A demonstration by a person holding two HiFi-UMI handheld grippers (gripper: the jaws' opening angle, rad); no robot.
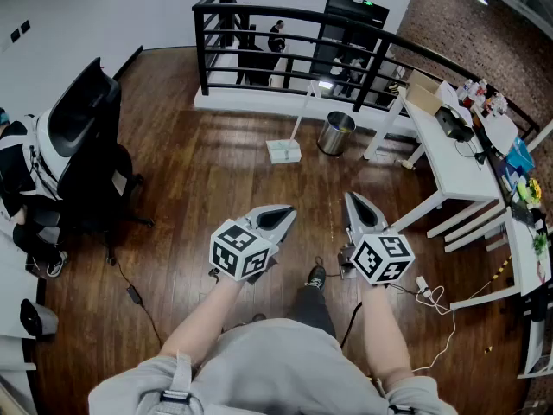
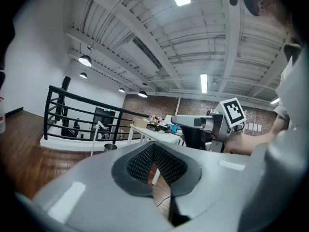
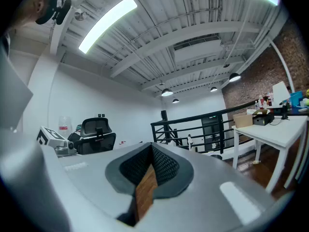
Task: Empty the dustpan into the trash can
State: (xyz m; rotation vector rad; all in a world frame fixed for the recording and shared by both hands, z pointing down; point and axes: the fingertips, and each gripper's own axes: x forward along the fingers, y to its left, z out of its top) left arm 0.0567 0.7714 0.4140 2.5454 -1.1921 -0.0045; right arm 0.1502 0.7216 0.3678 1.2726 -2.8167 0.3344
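A white long-handled dustpan [image 1: 283, 151] stands on the wooden floor by the black railing, its handle leaning up to the right. Just right of it sits a round metal trash can [image 1: 336, 133], which also shows as the trash can [image 2: 110, 147] far off in the left gripper view. Both grippers hover near my body, well short of these two things. My left gripper [image 1: 285, 212] is shut with nothing in it, and my left gripper [image 2: 153, 145] shows its pads meeting. My right gripper [image 1: 352, 199] is also shut and empty, as my right gripper [image 3: 151, 150] shows from its own camera.
A black railing [image 1: 285, 37] closes off the far side. A white desk [image 1: 449, 158] with clutter stands at the right, with cables [image 1: 432, 296] on the floor beside it. A black office chair [image 1: 82, 137] sits at the left. Wooden floor lies between me and the dustpan.
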